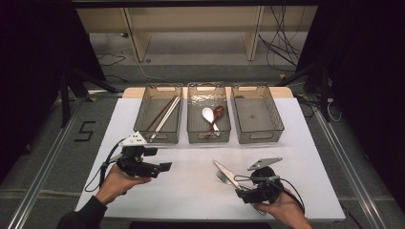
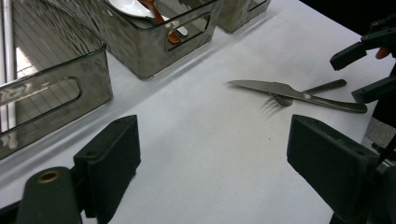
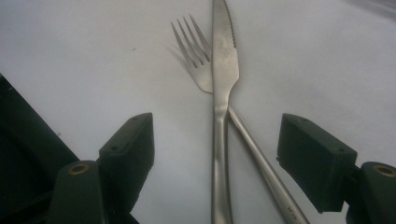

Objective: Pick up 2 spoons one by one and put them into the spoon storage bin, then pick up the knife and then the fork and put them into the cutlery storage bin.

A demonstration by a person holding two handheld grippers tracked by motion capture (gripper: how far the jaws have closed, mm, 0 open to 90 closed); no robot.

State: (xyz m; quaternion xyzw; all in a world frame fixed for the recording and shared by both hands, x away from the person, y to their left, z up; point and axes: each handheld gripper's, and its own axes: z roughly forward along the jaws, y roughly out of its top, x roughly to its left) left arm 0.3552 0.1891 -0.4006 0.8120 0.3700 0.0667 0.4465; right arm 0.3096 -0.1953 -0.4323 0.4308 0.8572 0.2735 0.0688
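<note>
A steel knife [image 1: 226,172] lies crossed over a steel fork [image 1: 220,178] on the white table, front right of centre. My right gripper [image 1: 242,185] sits just behind their handles and is open. In the right gripper view its jaws straddle both handles, with the knife [image 3: 223,84] on top of the fork [image 3: 192,46]. My left gripper [image 1: 160,160] hovers open at the front left, holding nothing. In the left gripper view it [image 2: 217,158] faces the knife [image 2: 280,89], the fork [image 2: 322,87] and the right gripper [image 2: 363,72].
Three clear bins stand in a row at the back. The left bin [image 1: 143,107] holds chopsticks [image 1: 165,114]. The middle bin [image 1: 208,137] holds a white spoon [image 1: 208,114] and a red spoon [image 1: 218,111]. The right bin [image 1: 258,114] holds nothing. White table surface [image 1: 191,186] separates the grippers.
</note>
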